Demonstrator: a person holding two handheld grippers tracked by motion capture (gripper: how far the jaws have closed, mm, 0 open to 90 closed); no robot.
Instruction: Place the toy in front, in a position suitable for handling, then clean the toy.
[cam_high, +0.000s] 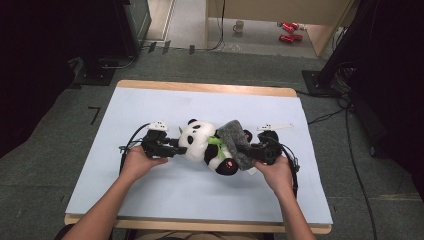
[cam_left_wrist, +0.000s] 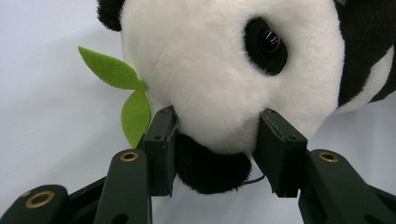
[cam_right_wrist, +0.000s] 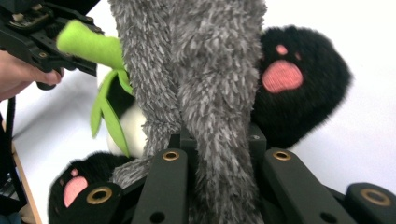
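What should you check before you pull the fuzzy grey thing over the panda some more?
1. Left gripper holds the panda by its head, pads pressing the white fur on both sides: ok.
2. Right gripper is clamped on the grey fuzzy cloth: ok.
3. Cloth lies across the panda's body, between its two black feet: ok.
4. Green felt leaves are clear of the left jaws: not ok, one leaf touches the jaw's outer side.
5. Panda rests on the table's pale sheet, well away from the edges: ok.
6. Whether the cloth is snagged underneath the panda: cannot tell.
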